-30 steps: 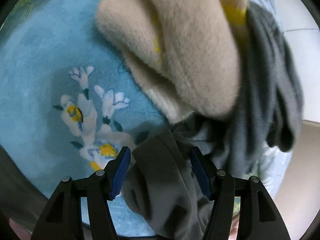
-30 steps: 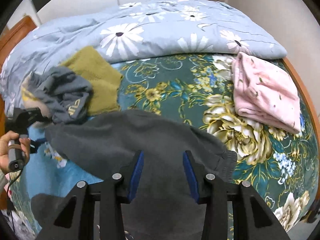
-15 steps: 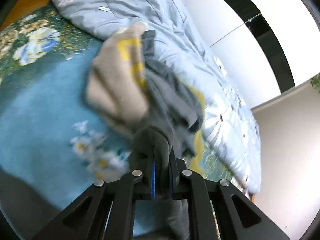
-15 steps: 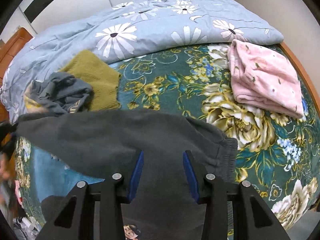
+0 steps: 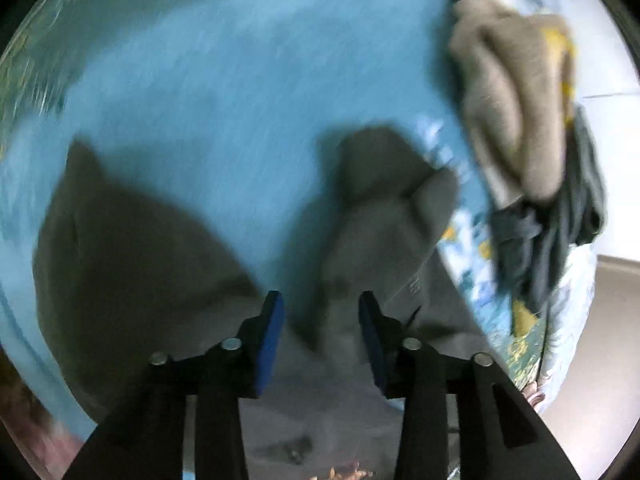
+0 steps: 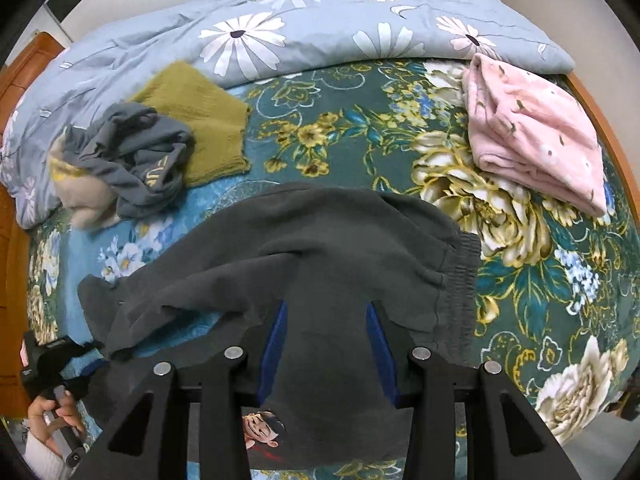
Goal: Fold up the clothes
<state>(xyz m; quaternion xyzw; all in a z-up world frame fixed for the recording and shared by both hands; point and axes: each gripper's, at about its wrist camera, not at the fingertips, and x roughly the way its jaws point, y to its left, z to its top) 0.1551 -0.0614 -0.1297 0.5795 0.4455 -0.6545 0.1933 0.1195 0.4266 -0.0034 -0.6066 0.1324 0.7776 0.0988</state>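
Sweatpants, dark grey, lay spread on the bed right under me, where I judged there was flat room to fold them. My right gripper had its jaws parted with the cloth lying between the blue pads, not pinched. My left gripper likewise stood with jaws apart over a bunched leg end, holding nothing; that view was blurred. Just beyond, a crumpled grey garment sat on a beige one, touching an olive knit, probably waiting their turn. Farther right, well apart, a folded pink garment rested by the daisy quilt.
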